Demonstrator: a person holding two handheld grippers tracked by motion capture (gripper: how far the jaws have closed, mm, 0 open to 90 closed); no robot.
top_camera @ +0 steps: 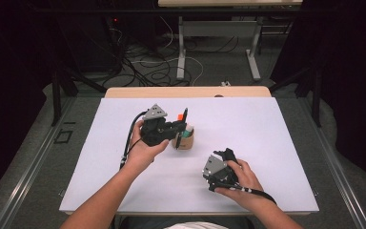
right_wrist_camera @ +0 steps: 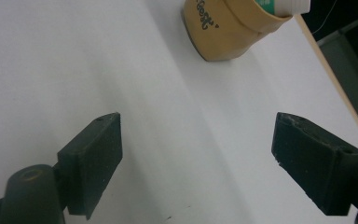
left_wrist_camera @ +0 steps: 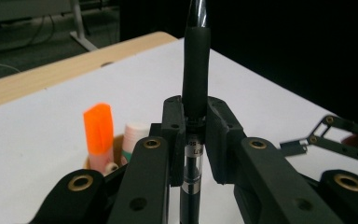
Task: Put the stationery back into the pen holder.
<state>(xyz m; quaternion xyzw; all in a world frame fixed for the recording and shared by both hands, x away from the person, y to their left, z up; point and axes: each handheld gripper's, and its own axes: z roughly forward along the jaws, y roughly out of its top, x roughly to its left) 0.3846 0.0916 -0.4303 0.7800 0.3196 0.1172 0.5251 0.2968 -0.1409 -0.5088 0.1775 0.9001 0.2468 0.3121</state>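
My left gripper (top_camera: 181, 126) (left_wrist_camera: 196, 135) is shut on a black pen (top_camera: 185, 114) (left_wrist_camera: 195, 79), which stands upright between its jaws. It hovers just left of a tan cup (top_camera: 186, 142) (right_wrist_camera: 223, 32) in the middle of the white table (top_camera: 257, 124). The cup holds an orange highlighter (top_camera: 179, 117) (left_wrist_camera: 98, 128) and a white tube (left_wrist_camera: 136, 135) with a green label. My right gripper (top_camera: 218, 166) (right_wrist_camera: 198, 161) is low over the table's front right, open wide with nothing between its jaws, pointing toward the cup.
The white sheet covers a wooden tabletop whose far edge (top_camera: 186, 91) shows bare. Beyond it stand table legs (top_camera: 181, 47) and loose cables (top_camera: 147, 67) on the floor. Part of my right gripper's linkage (left_wrist_camera: 328, 135) shows in the left gripper view.
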